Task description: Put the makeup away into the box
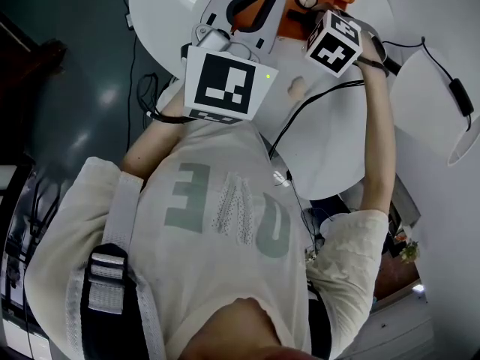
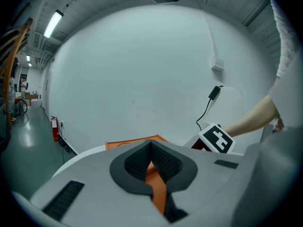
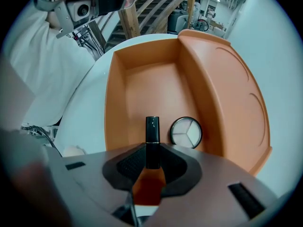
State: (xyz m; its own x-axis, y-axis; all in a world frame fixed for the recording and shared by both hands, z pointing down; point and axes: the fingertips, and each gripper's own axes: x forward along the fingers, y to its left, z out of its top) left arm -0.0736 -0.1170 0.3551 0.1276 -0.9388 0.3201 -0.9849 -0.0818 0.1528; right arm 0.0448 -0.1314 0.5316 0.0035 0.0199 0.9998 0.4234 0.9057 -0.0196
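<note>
Now pinching a dark-capped bottle (image 3: 152, 141) in the right tongs (image 3: 152, 151), aimed cap-first into the orange box (image 3: 147, 79) near the round compact (image 3: 185, 132) lying inside, likely to land on bare floor; holding the left tongs (image 2: 151, 148) pressed together, empty, clear of the drop

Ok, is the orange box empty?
Not empty: a round compact lies on the floor of the orange box. The bottle is held by the right tool.

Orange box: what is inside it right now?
A round compact lies on the orange box floor. The right claw holds a brown bottle over it, hiding the near floor.
</note>
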